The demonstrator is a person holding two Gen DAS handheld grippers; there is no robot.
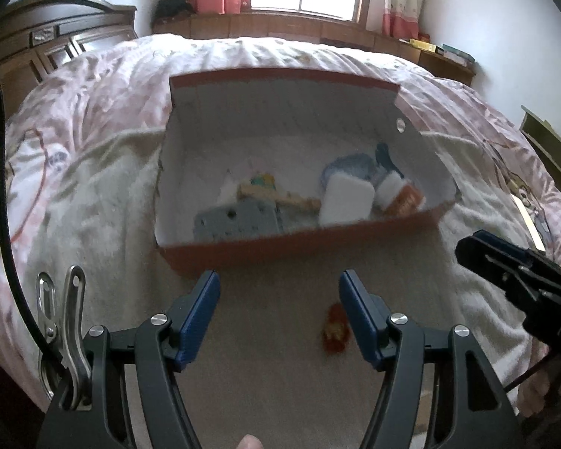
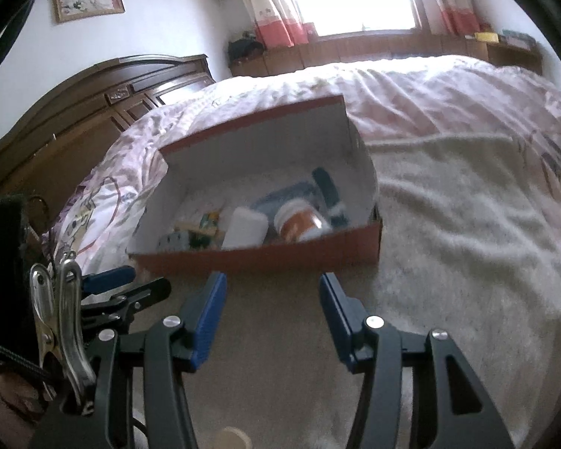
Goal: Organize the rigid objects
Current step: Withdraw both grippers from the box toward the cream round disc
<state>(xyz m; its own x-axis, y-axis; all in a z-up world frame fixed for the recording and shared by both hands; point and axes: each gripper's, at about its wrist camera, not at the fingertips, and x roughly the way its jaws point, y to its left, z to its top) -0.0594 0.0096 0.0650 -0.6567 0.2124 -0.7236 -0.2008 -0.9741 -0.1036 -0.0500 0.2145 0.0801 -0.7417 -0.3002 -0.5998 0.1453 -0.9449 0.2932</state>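
Before the red box (image 1: 299,247), left gripper (image 1: 279,314) and right gripper (image 2: 273,318) tilt downward, fingers spread wide, holding nothing.

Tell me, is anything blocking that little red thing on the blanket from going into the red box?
Only the box's near wall, which it must be lifted over. The small red object lies on the blanket, beside the open left hand-held gripper's right finger; bare blanket lies between.

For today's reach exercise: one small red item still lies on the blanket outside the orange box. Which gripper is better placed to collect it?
Left, probably. The small red item lies just inside the left gripper, whose jaws are open and empty. The right wrist view does not show it near the right gripper.
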